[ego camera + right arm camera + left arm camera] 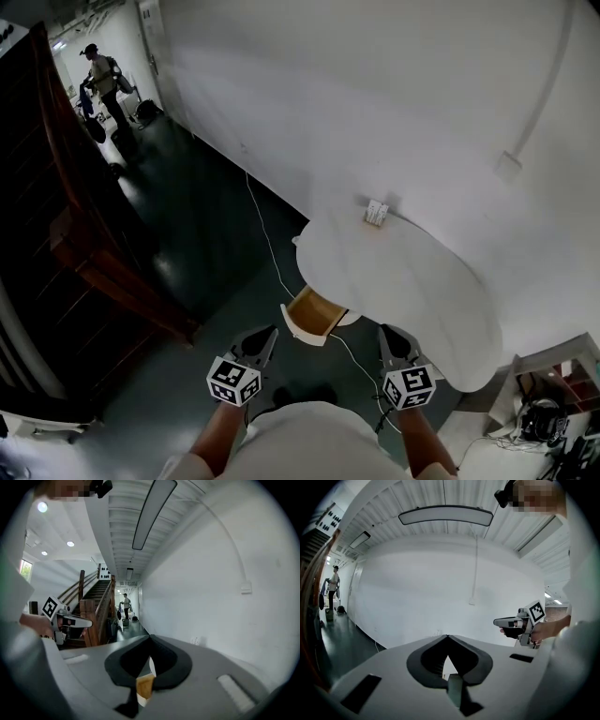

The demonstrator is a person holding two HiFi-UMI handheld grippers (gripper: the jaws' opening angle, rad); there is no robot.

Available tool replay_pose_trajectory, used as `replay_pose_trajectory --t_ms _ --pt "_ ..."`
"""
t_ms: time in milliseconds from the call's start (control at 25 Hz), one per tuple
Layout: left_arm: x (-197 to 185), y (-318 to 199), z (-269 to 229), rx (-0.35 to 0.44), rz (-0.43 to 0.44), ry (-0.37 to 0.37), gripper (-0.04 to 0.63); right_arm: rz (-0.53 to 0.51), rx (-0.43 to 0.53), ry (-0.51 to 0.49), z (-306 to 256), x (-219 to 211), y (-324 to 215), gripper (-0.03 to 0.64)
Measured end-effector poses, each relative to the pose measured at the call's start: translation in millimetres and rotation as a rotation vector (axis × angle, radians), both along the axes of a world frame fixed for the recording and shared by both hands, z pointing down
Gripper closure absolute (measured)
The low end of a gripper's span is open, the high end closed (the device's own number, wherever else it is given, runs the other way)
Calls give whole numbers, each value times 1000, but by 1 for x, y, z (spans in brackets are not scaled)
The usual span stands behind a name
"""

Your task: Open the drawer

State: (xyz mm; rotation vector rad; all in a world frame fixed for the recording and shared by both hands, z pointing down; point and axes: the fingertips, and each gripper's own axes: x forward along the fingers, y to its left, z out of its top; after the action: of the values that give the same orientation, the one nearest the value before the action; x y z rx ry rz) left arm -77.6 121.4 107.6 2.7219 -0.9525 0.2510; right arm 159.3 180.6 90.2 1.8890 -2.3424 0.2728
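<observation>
Small white-fronted drawer (312, 317) sticks out beneath a white surface (403, 281); probably light, stiff, smooth-sliding, best taken by its front edge. Left claw (270, 334) and right claw (385, 334) closed, empty.

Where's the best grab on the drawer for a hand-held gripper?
The white front panel of the drawer, at its top edge, from above on the person's side. The drawer stands partly out from under the table, wooden inside open upward, so one jaw should fit behind the panel, one in front. No handle shows.
</observation>
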Motion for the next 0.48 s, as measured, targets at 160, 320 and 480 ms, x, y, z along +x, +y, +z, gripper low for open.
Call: replay_pose_trajectory --t_ms 160,320,480 --pt "6 -2 -2 2 8 0 589 -2 11 3 -5 2 1 606" --pt "15 -2 1 -2 21 1 589 -5 17 3 -5 3 1 606" --pt "17 -1 2 -7 28 2 589 -6 18 1 -5 2 1 606"
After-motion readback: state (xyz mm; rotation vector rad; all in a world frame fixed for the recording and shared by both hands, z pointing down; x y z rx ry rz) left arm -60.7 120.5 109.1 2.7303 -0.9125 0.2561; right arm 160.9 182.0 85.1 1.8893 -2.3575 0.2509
